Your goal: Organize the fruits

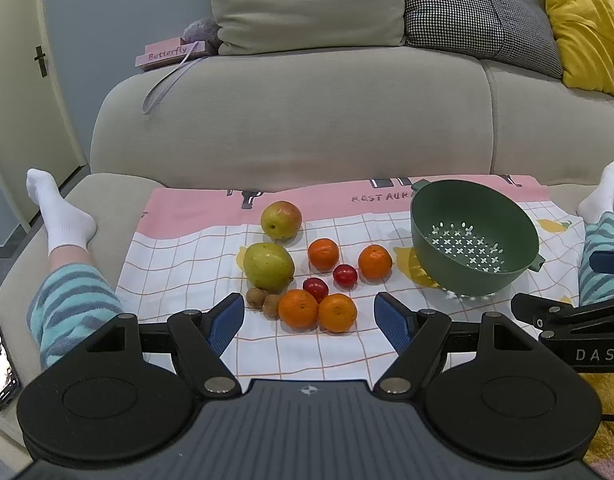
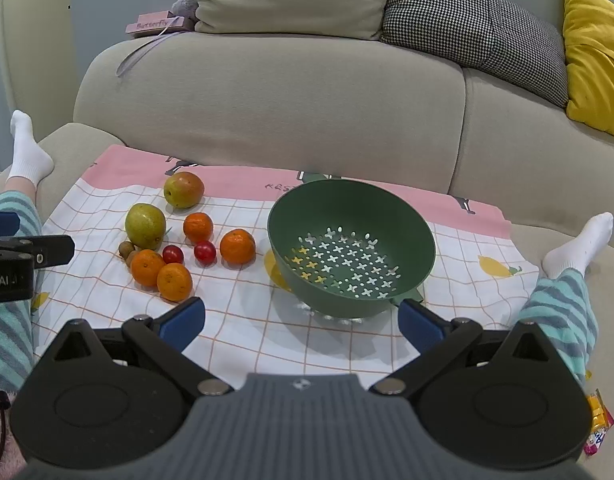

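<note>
Left gripper spread wide, empty, oranges just ahead between its fingers. Right gripper spread wide, empty, green colander just ahead.

I see a green colander, upright and empty, at 3 o'clock of the fruit: two mangoes, four oranges, two red plums, two kiwis at 7 o'clock.
</note>
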The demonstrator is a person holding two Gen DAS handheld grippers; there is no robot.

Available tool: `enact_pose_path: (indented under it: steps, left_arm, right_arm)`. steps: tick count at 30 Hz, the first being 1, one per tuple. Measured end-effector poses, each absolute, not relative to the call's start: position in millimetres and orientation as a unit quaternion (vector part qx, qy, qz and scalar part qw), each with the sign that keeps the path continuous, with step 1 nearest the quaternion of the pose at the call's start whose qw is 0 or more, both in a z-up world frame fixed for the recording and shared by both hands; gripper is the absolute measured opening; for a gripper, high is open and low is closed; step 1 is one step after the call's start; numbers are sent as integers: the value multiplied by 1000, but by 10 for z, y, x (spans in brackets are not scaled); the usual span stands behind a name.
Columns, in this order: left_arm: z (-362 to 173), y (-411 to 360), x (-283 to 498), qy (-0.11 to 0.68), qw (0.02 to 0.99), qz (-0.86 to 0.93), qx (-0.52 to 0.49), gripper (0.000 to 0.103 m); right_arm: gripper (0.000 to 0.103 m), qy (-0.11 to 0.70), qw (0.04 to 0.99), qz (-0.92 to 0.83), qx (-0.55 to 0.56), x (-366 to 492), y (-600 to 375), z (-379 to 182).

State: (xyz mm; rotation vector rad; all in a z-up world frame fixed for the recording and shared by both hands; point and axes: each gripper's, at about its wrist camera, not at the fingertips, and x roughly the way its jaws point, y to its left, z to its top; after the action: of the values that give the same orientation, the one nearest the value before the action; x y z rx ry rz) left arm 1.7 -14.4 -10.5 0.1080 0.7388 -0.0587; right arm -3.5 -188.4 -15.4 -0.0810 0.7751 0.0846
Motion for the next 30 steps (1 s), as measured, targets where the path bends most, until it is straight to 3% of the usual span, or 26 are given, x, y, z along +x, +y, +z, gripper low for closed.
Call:
enact_pose_path:
  steps: [14,25,30]
  left_arm:
    - [-105,-162,35,361,930,-42,52,87]
    - [-146,-83,199,378,922,-68,45,76]
    - [-243,-37,308,389,916,-89,41,63]
  right_arm:
    - [99,378,924,40,-34,-21,-1904,-158]
    - [99,356,931,76,-23,32,-1859,-242]
    - [84,354,928,112,-16,113,-1760,-320]
